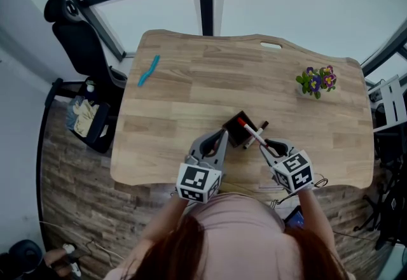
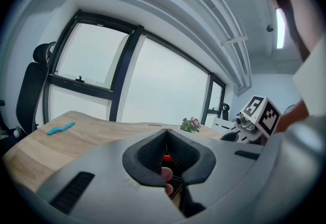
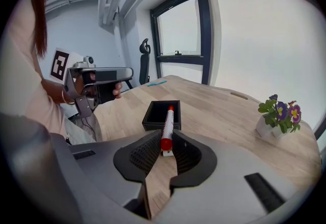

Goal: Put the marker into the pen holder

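- Our left gripper [image 2: 166, 135] has its jaws pressed together with nothing between them, its tip near the pen holder [image 3: 152, 126].
- The black holder stands on the table [image 1: 191, 81], just ahead of our right gripper [image 3: 167, 137].
- Our right gripper clamps the marker [image 3: 168, 121], whose far red end reaches over the holder's opening.

The marker [image 3: 166, 129], a white barrel with red at both ends, is sitting clamped between the jaws of the right gripper [image 3: 167, 134]. It is slanting downward and, in the head view, pointing toward half past ten. Its far red end is hanging over the open top of the pen holder [image 3: 152, 127], a black square box standing upright toward the six o'clock edge of the table [image 1: 191, 94].
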`<action>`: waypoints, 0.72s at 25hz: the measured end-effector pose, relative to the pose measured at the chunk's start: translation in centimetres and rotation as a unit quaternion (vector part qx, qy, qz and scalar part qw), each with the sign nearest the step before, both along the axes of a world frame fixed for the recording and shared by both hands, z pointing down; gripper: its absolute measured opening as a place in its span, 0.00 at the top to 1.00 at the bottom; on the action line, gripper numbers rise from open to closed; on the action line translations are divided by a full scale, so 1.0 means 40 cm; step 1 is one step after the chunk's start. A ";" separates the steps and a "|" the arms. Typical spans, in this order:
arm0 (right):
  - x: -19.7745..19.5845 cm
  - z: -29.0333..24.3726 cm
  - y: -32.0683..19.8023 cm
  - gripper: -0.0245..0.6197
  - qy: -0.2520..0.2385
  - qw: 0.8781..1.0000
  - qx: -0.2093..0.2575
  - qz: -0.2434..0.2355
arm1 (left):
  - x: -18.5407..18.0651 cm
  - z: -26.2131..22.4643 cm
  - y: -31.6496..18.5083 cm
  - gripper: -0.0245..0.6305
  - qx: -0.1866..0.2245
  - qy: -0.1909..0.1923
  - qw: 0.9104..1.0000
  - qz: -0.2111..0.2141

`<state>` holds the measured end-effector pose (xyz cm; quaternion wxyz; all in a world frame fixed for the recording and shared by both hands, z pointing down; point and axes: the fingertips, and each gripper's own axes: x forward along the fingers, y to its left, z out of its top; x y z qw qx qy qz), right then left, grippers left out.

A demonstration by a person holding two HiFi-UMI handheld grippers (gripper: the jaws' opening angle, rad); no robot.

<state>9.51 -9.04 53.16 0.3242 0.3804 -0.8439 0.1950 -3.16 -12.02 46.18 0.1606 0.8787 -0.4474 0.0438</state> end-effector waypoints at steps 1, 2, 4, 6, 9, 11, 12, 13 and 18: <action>-0.001 -0.001 -0.003 0.87 0.000 1.000 0.000 0.000 | -0.001 0.000 -0.001 0.96 0.000 0.000 1.000 0.000; -0.002 -0.002 -0.005 0.87 0.000 1.000 0.000 0.000 | -0.002 0.001 -0.002 0.96 0.000 0.000 1.000 -0.001; -0.005 -0.003 -0.010 0.87 -0.001 1.000 -0.001 0.000 | -0.004 0.003 -0.006 0.96 0.000 0.001 1.000 -0.001; -0.008 -0.006 -0.015 0.87 -0.002 1.000 -0.002 -0.001 | -0.007 0.004 -0.009 0.96 -0.001 0.001 1.000 -0.001; -0.012 -0.012 -0.026 0.87 -0.004 1.000 0.000 -0.002 | -0.010 0.004 -0.014 0.96 -0.002 0.001 1.000 -0.002; -0.014 -0.014 -0.034 0.87 -0.005 1.000 0.002 -0.002 | -0.012 0.004 -0.016 0.96 -0.002 0.002 1.000 -0.003; -0.015 -0.013 -0.038 0.87 -0.005 1.000 0.003 -0.003 | -0.013 0.004 -0.017 0.96 -0.002 0.003 1.000 -0.004; -0.016 -0.013 -0.041 0.87 -0.006 1.000 0.004 -0.004 | -0.014 0.004 -0.018 0.96 -0.002 0.002 1.000 -0.004; -0.022 -0.011 -0.059 0.87 -0.009 1.000 0.006 -0.003 | -0.023 0.005 -0.026 0.96 -0.003 0.002 1.000 -0.008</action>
